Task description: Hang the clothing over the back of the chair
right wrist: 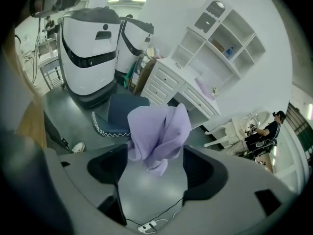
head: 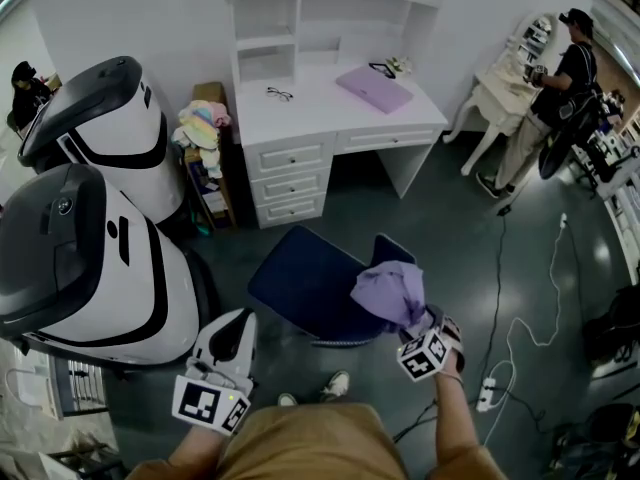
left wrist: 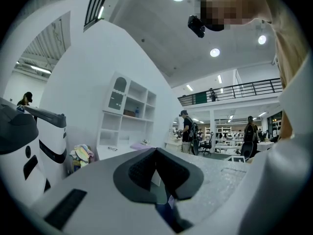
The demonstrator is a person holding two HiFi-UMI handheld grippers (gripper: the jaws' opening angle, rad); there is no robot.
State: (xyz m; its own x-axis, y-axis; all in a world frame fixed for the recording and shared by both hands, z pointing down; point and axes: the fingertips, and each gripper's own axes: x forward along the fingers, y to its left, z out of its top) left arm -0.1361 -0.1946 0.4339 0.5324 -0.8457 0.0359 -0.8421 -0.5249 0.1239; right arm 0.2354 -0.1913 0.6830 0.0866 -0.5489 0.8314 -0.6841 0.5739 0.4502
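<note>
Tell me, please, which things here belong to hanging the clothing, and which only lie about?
For the job:
purple clothing
navy chair

Just lying about:
glasses
flat purple object
white desk
pastel clothes pile
power strip

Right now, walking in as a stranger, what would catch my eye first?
Probably the lilac cloth, bunched on the back of the dark blue chair in the middle of the floor, with the right gripper open on either side of it. Next come the two big white-and-black machines at the left, next to the white desk against the wall.
</note>
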